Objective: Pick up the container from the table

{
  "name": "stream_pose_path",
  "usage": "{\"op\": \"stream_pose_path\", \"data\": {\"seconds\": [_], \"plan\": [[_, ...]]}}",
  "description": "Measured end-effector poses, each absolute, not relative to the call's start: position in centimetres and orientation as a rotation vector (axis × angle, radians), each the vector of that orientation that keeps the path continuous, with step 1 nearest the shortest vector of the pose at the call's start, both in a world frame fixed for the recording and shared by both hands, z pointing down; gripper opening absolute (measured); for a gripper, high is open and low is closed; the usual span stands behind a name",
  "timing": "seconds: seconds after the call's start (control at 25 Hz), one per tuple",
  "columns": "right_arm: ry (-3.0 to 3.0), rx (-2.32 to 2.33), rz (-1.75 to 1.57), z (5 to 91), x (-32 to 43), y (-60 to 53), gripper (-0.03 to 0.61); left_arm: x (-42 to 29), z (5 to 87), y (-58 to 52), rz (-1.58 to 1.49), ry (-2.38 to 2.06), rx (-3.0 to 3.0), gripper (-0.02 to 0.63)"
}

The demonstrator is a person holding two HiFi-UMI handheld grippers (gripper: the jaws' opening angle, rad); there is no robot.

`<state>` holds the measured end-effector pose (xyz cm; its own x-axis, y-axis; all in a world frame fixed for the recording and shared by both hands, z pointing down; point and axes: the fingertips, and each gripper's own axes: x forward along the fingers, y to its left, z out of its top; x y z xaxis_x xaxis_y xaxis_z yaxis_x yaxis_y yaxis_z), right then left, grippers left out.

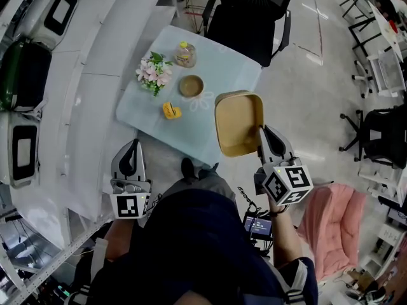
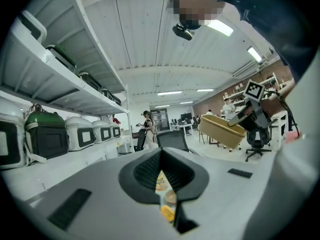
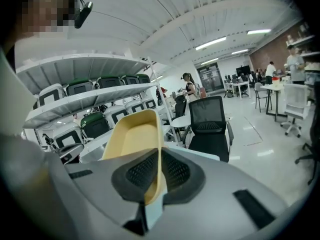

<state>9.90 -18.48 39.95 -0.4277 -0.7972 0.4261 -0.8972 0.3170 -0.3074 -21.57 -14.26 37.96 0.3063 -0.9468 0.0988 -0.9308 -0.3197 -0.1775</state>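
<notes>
The container [image 1: 238,122] is a shallow tan tub, tilted and hanging over the near right edge of the pale blue table [image 1: 219,68]. My right gripper [image 1: 262,133] is shut on its near rim. In the right gripper view the container's wall [image 3: 131,141] runs up from between the pads, with the gripper [image 3: 154,186] clamped on its edge. My left gripper [image 1: 131,152] hangs off the table's near left corner, shut and holding nothing. The left gripper view shows that gripper [image 2: 162,186] with only a thin slit between its pads, and the lifted container [image 2: 222,130] at the right.
On the table stand a bunch of flowers [image 1: 154,72], a lidded jar [image 1: 185,55], a small brown bowl [image 1: 191,86] and a yellow object [image 1: 171,111]. A black office chair [image 1: 251,18] stands behind the table. White shelves with appliances [image 1: 28,75] run along the left.
</notes>
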Motion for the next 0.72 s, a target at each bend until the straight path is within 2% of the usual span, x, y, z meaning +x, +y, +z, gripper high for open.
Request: {"op": "stream_pose_path", "data": {"seconds": [0.72], "plan": [[-2.471, 1.774, 0.576, 35.8, 9.7, -13.5, 0.014, -20.7, 36.4, -12.9, -0.217, 1.766, -2.493, 0.003]]}}
